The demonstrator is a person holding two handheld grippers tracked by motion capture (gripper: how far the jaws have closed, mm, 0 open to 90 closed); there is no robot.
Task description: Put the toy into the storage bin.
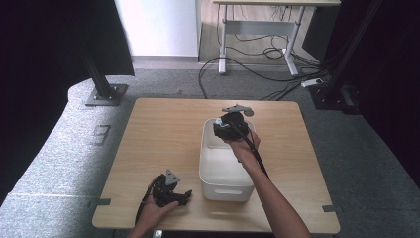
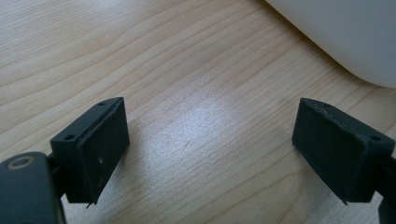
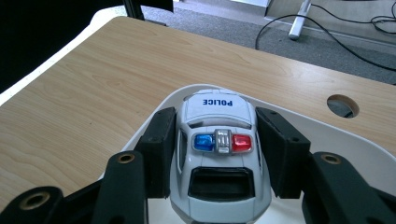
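Right hand-held gripper point(image 3: 219, 154) pinches a small white hard-plastic toy police car point(image 3: 219, 140) with a blue-and-red roof light bar and "POLICE" printed on the bonnet; one black jaw lies flat against each side panel, about level with the doors. In the high view this right hand-held gripper point(image 1: 229, 126) hangs over the far end of the white rectangular plastic bin point(image 1: 225, 191), which sits right of centre on the light wood-grain tabletop point(image 1: 163, 134), so the car is held above the bin's 12 o'clock rim and does not appear to be resting on anything. Left hand-held gripper point(image 1: 181, 197) rests low at 7 o'clock on the tabletop, just beside the bin's near left corner; in its own view the jaws stand spread wide with bare wood between them and the bin's curved wall at 1 o'clock. Judgement on handling: the car looks light and rigid, with a glossy, likely slippery shell that tapers towards the nose. The flat side panels are the best purchase; the roof lights and wheels are poorer holds. It probably tolerates a short drop into the bin.
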